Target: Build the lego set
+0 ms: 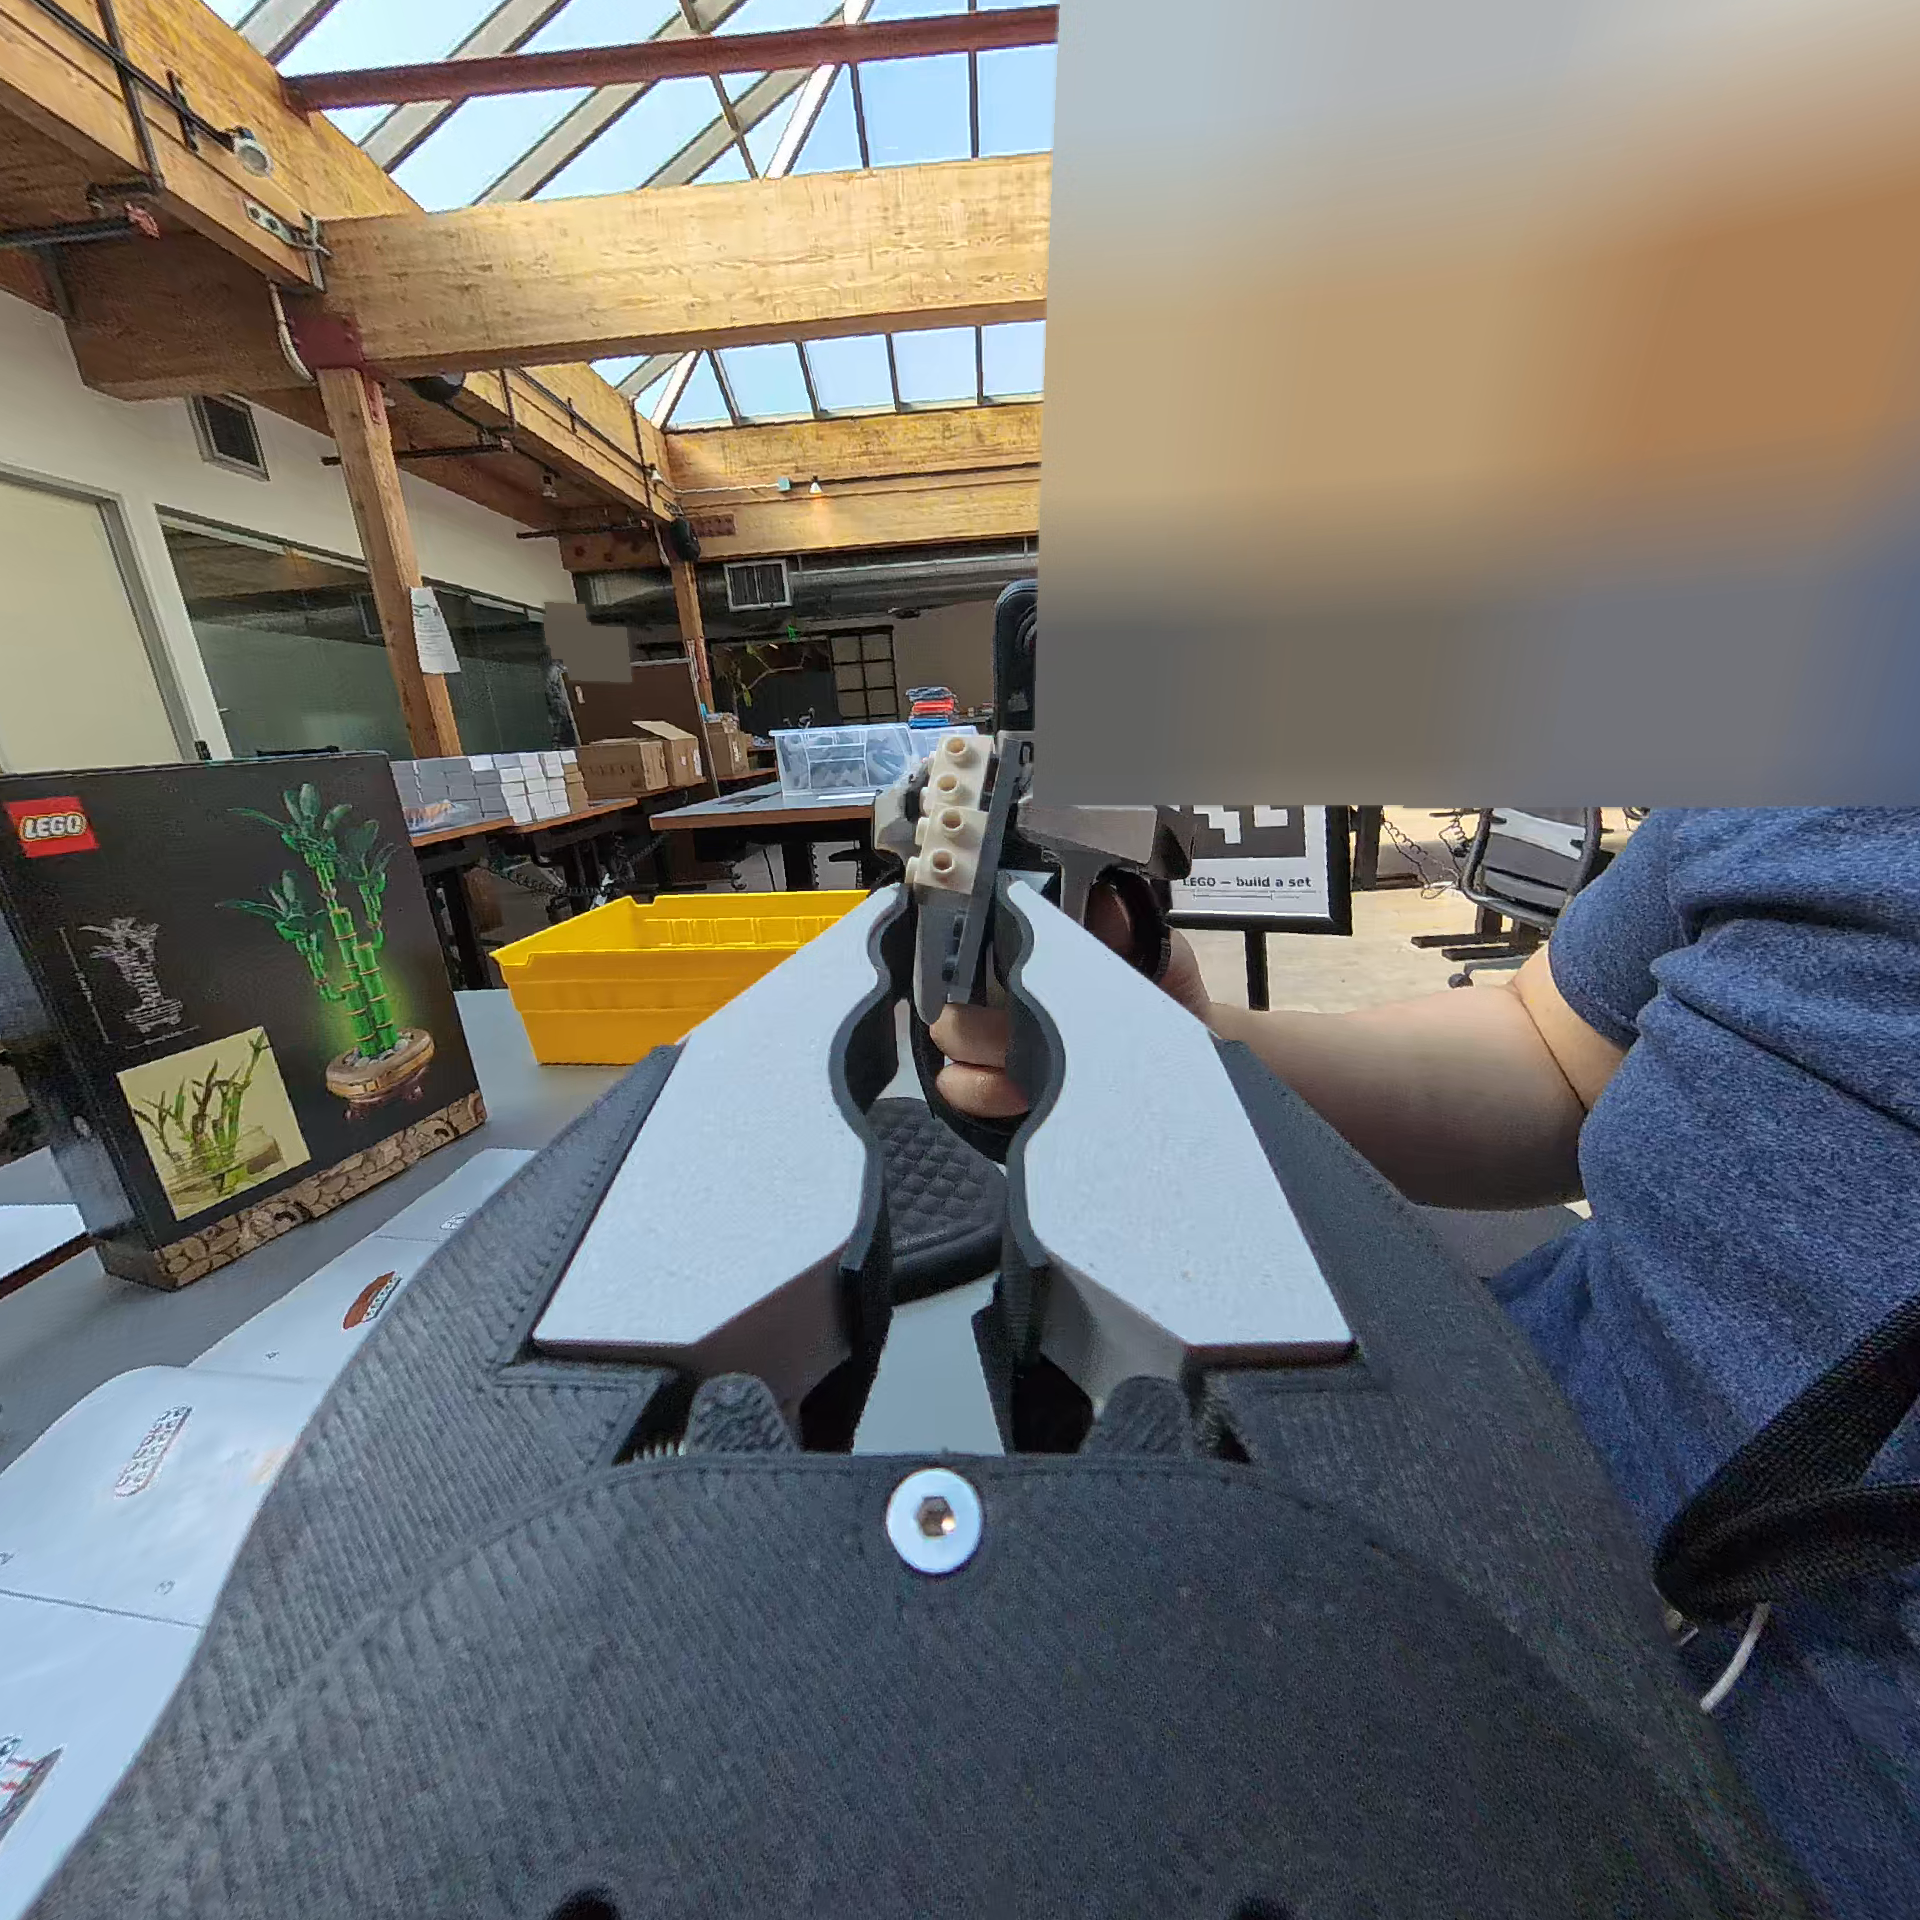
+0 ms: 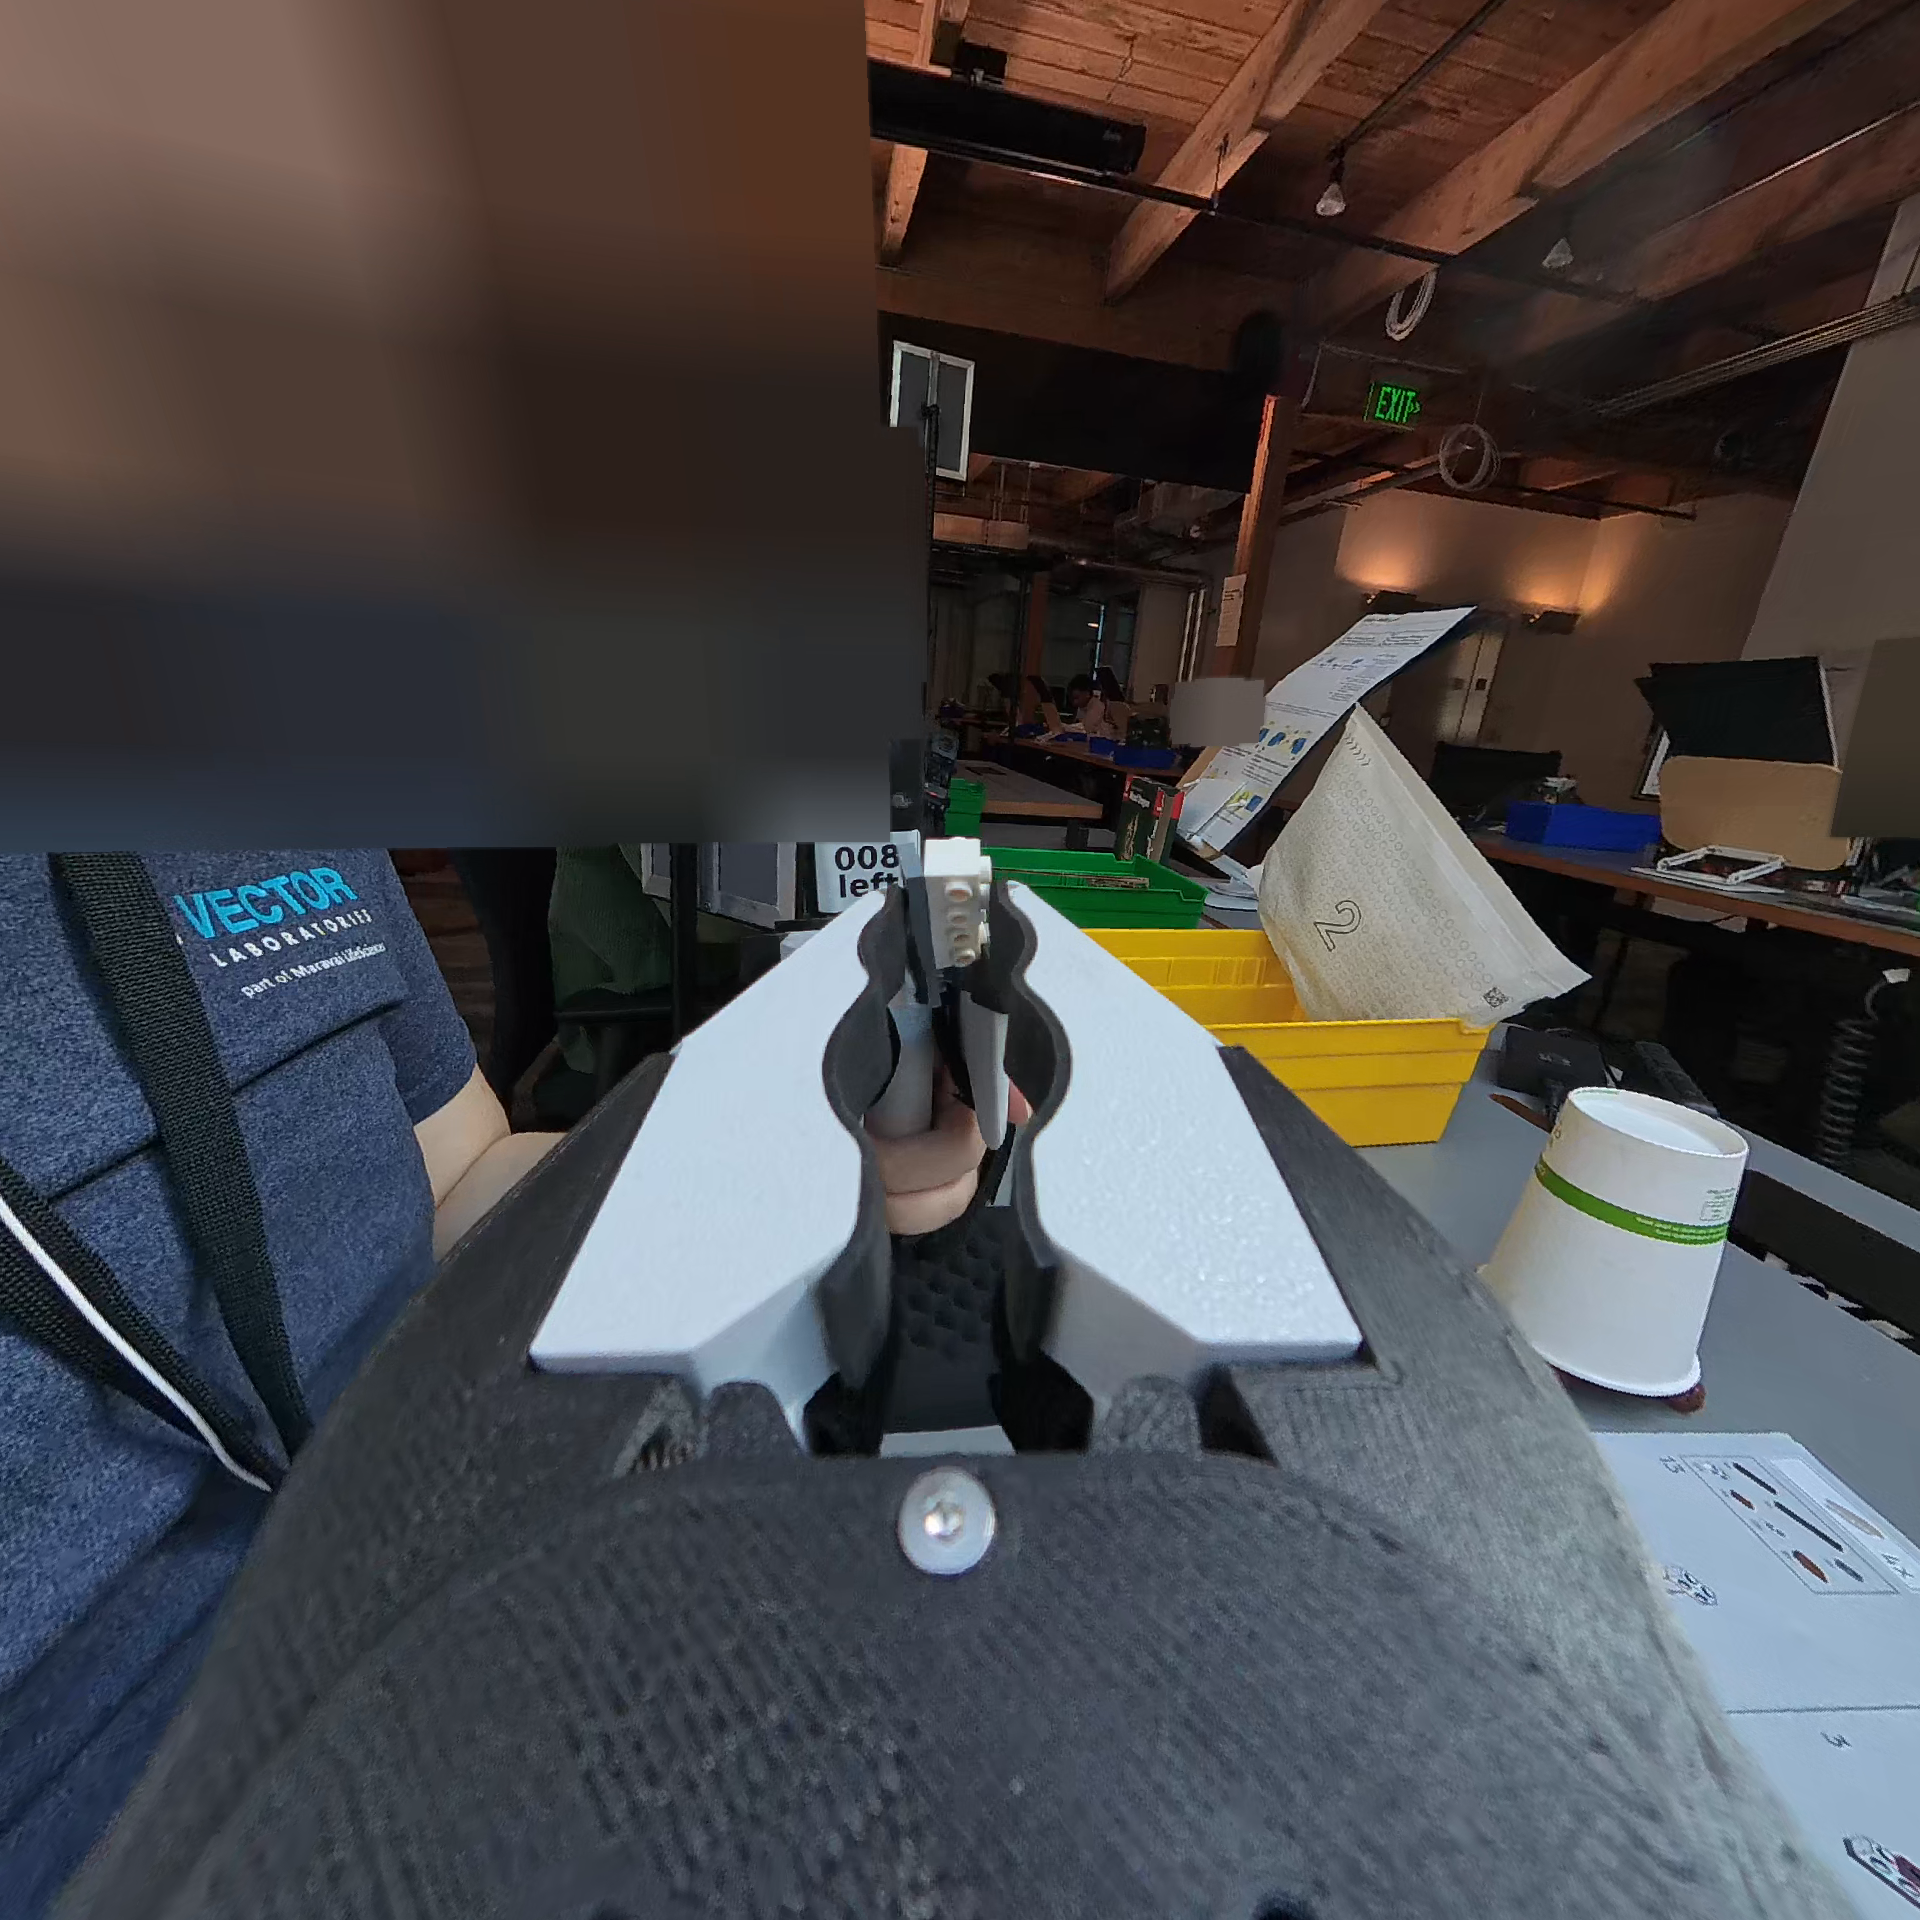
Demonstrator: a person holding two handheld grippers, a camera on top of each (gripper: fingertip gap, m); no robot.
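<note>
Brick assembly (image 1: 940, 831) half-hidden between both closed tools' tips, hand (image 1: 971, 1070) behind

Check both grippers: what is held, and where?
Both grip one small white-and-grey lego piece held up between them: left gripper and right gripper each clamp its lower end.

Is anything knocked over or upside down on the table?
Yes. The paper cup stands upside down on the grey table, with something small and dark peeking out under its rim. The numbered paper bag leans askew out of the yellow bin.
</note>
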